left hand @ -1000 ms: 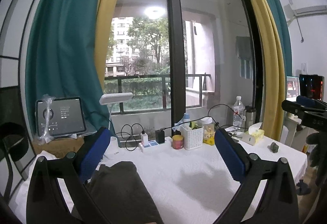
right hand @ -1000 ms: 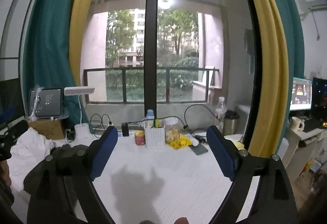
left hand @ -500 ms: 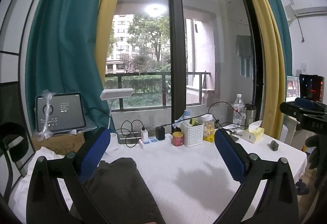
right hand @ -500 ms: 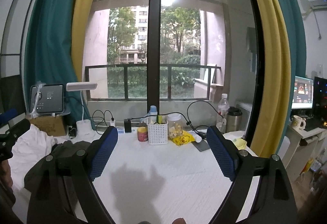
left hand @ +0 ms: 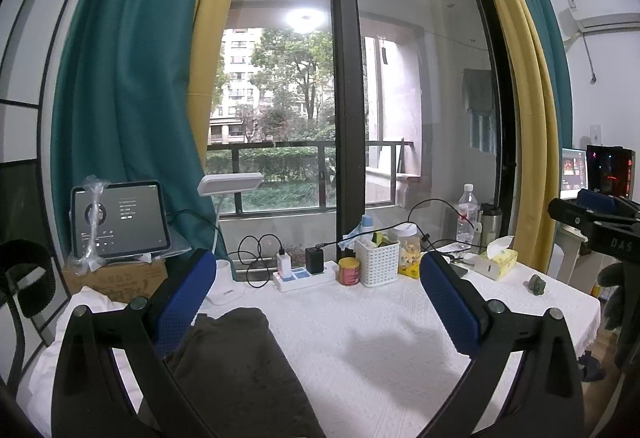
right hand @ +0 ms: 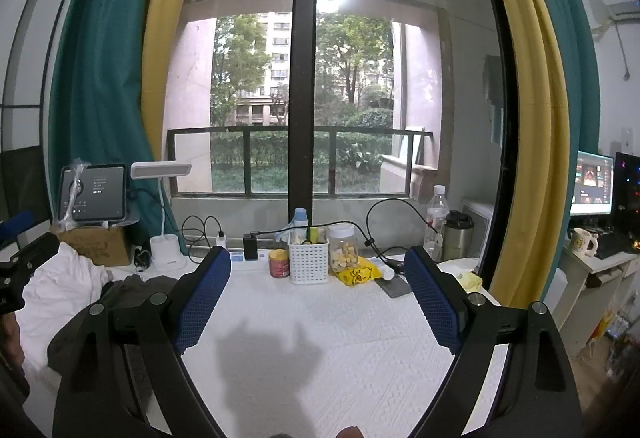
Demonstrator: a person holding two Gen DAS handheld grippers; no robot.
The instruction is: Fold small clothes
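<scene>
A dark grey-brown garment (left hand: 240,370) lies crumpled on the white tablecloth at the lower left of the left wrist view; it also shows at the left in the right wrist view (right hand: 100,314). A white cloth pile (right hand: 60,290) lies beside it at the table's left end. My left gripper (left hand: 320,302) is open and empty, held above the table with its left finger over the garment. My right gripper (right hand: 318,298) is open and empty above bare tablecloth, right of the garment. The right gripper's body shows at the right edge of the left wrist view (left hand: 592,226).
Along the window side stand a power strip (left hand: 304,274), a red can (left hand: 348,271), a white basket (left hand: 377,262), a snack jar (right hand: 343,252), water bottle (right hand: 435,218) and tissue box (left hand: 498,258). A tablet (left hand: 118,220) on a cardboard box and a lamp (left hand: 230,184) stand back left.
Both grippers have tilted or lifted slightly, so the table scene sits a little lower in each view. Both stay open and empty.
</scene>
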